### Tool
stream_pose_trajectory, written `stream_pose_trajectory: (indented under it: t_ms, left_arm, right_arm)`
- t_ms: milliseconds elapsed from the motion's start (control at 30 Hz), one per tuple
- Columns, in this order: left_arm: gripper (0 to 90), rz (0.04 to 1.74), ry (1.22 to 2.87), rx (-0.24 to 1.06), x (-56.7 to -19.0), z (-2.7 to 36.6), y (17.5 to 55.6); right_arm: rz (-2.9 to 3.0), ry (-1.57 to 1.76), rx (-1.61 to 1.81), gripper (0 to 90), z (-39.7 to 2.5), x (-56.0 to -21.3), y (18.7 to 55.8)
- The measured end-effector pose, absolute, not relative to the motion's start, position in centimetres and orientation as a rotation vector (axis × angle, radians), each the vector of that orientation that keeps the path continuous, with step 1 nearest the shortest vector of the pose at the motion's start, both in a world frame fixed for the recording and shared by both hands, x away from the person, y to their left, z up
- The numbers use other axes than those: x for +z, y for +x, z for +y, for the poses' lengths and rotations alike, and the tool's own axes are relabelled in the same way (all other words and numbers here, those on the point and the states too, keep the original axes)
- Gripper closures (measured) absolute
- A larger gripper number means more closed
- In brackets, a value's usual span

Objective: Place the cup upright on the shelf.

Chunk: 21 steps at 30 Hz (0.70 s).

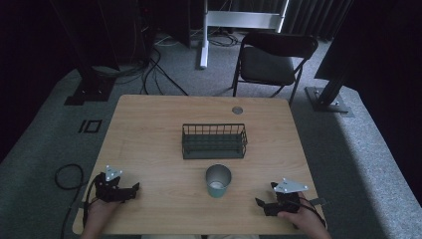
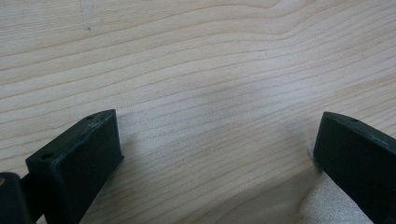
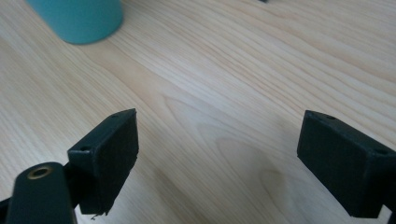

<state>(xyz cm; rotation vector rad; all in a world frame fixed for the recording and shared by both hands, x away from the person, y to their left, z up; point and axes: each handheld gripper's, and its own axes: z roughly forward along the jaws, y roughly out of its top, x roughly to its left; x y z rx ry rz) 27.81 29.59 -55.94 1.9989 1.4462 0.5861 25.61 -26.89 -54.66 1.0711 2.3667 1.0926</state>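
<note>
Cup: a teal cup [image 1: 218, 180] with a metal-lined inside is stood upright on the desk [image 1: 149, 134], near the front edge and about midway between the two grippers; its teal base is seen at the upper left of the right gripper view [image 3: 77, 18].
Rack: a dark wire rack [image 1: 214, 141] is set just behind the cup, close to it but apart, near the desk's middle.
Left gripper: the left gripper [image 1: 130, 190] is held low at the front left of the desk, with its fingers [image 2: 79, 158] spread wide and nothing between them; bare wood is seen between them in the left gripper view.
Right gripper: the right gripper [image 1: 260, 204] is held low at the front right, pointed toward the cup; its fingers [image 3: 109, 156] are spread wide and nothing is gripped.
Cup and fingers: the cup is touched by neither gripper; it is placed well apart from the left fingers and nearer the right ones, ahead of them and off to their left in the right gripper view.
Surroundings: a folding chair [image 1: 271, 62] is stood on the floor beyond the desk.
</note>
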Motion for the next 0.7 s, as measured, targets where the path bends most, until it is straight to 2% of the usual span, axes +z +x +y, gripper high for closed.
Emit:
stream_pose_trajectory:
  t_ms: [700]
  left_arm:
    - [1.5, 1.446, 1.999, 0.586, -55.9, 29.6, 27.8]
  right_arm:
    - [2.403, 0.911, 1.216, 12.3, -23.1, -53.0, 25.6]
